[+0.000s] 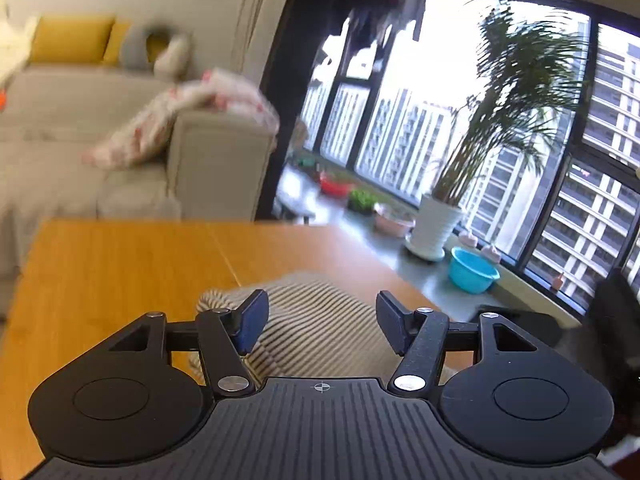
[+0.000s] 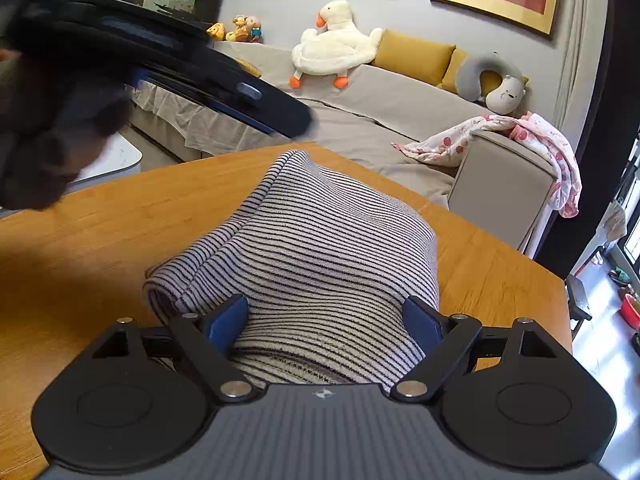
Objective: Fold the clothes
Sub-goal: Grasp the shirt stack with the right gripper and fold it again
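A folded garment with thin dark and pale stripes (image 2: pixel 320 220) lies in a thick bundle on the wooden table (image 2: pixel 100 220). My right gripper (image 2: pixel 326 312) is open, its blue pads on either side of the bundle's near end, low over the fabric. In the left wrist view the same striped garment (image 1: pixel 320 300) shows below and ahead of my left gripper (image 1: pixel 323 316), which is open, held above the cloth, with nothing between its fingers. The left tool's black body (image 2: pixel 180 60) and a dark gloved hand (image 2: pixel 48 140) hang over the table's left part.
A grey sofa (image 2: pixel 380 100) stands past the table's far edge, with a floral cloth (image 2: pixel 520 132) over its armrest, a plush goose (image 2: pixel 336 40) and a neck pillow (image 2: pixel 492 80). By the window stand a potted palm (image 1: pixel 436 224) and a blue basin (image 1: pixel 472 270).
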{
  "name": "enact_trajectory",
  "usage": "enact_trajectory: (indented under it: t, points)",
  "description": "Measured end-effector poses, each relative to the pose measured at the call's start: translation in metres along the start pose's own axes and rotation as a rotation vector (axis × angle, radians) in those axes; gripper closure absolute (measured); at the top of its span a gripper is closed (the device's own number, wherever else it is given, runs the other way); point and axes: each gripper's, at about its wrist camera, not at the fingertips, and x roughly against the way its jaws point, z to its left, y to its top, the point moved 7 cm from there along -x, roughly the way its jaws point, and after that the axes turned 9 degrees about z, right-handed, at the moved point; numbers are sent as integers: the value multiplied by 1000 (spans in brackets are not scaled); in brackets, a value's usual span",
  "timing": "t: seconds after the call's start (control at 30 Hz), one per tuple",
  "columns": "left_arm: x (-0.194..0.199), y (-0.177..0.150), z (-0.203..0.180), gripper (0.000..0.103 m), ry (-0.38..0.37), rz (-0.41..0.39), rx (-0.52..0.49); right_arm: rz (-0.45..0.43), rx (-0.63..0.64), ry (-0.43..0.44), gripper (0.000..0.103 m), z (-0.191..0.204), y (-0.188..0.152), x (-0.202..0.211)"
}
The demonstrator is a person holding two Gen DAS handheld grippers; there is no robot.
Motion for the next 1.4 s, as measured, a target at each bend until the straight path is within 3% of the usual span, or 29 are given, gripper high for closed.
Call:
enact_trajectory:
  t: [0.13,0.27,0.37,0.43,0.5,0.53,0.63,0.77,0.83,0.93,1.1,1.23,1.33,1.4]
  points:
    - [-34,-19,26,47,15,89,72,-33,28,7,20,1,10,18]
    - [-30,-22,32,46,-8,66,113,-139,45,120,37,23,33,47]
    - [-25,-20,31,45,9,60,112,-39,69,214,46,50,29,23]
    - [-10,-19,31,39,15,36,138,31,113,174,44,61,12,-3]
    - [10,-19,33,21,41,5,166,-16,192,112,42,71,8,3]
    - [18,-21,36,21,55,-13,178,-35,223,91,40,75,8,8]
    - [34,-25,46,20,61,-51,245,-93,306,34,40,86,10,19]
    - [37,-27,52,19,53,-61,303,-70,344,-55,42,92,10,-5]
    - [41,-30,52,19,63,-59,299,-78,329,-63,62,85,13,-8]
    - [50,-32,58,17,74,-72,313,-93,292,-30,75,59,23,9]
    - [57,-28,66,17,63,-95,359,-50,413,-61,78,34,19,37]
    - [60,-13,37,17,30,-109,288,37,547,-24,77,63,-15,24]
    - [50,-9,7,19,-8,-88,220,6,601,-74,76,74,-25,17]
    - [34,-14,-10,23,-27,-50,186,12,566,-54,75,66,-19,15]
